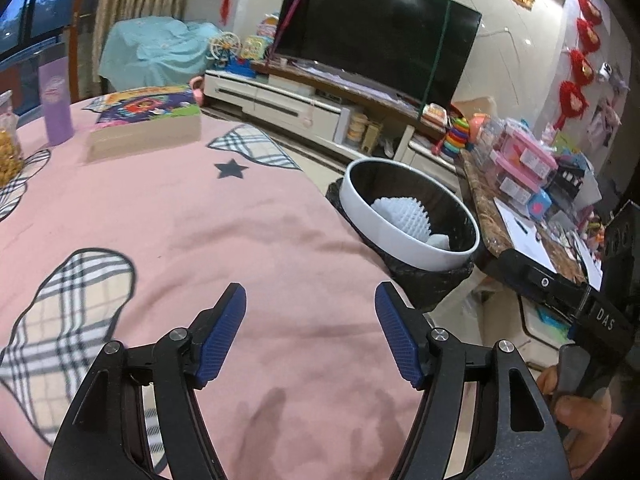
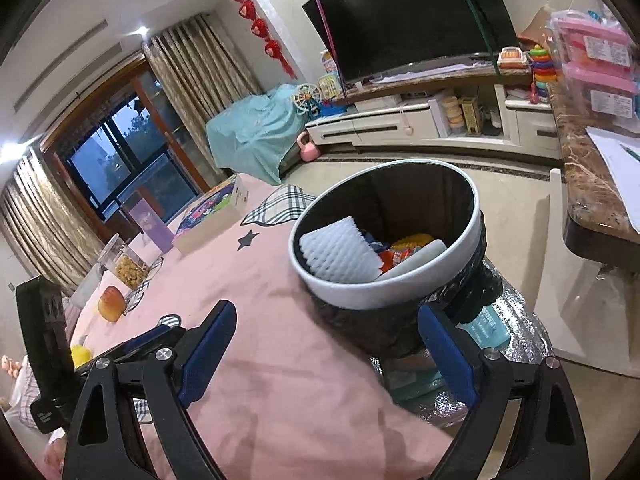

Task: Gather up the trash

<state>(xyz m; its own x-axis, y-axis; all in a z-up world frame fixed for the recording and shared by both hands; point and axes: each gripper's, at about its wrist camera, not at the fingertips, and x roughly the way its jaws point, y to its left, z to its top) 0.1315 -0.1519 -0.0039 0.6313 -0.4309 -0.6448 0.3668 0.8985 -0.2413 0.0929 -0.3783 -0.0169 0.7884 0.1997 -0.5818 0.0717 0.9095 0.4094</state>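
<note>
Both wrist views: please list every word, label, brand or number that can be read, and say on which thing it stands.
"DAS": white letters on the black body of the right tongs, seen in the left wrist view.
Colourful box on the pink tablecloth: print too blurred to read.
Purple bottle: label too blurred.
Pink boxes on the marble counter: labels too small.
Teal packet under the trash bin: print too small.

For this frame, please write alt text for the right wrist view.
An open, empty hand-held gripper hovers over a pink tablecloth beside a white-rimmed trash bin. The bin holds white foam netting and colourful wrappers.
</note>
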